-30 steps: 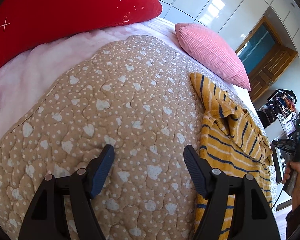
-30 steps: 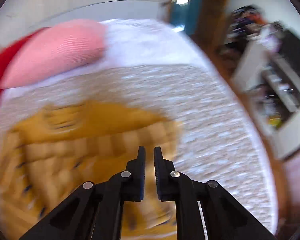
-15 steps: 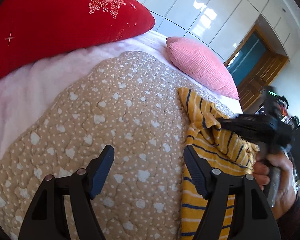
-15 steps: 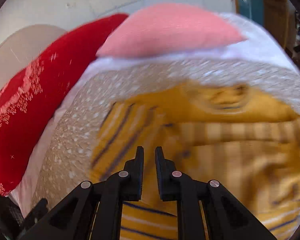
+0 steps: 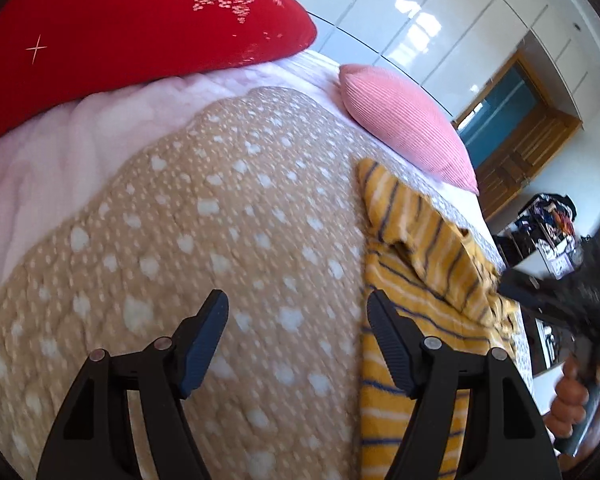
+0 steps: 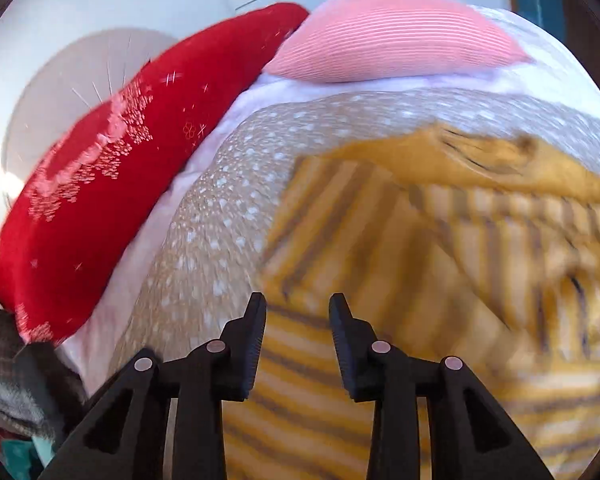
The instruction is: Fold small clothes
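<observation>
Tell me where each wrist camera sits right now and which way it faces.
Left wrist: behind the open left tongs, looking across the tan quilt toward the red pillow; the person's right hand shows at the right edge.
Right wrist: behind the open right tongs, above the yellow striped garment, blurred.
Shared: garment, quilt, red pillow and pink pillow.

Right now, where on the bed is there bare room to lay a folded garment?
The tan quilt is bare between the red pillow and the yellow striped garment, under the open left gripper. The garment's side, up to the pink pillow, is crowded.
</observation>
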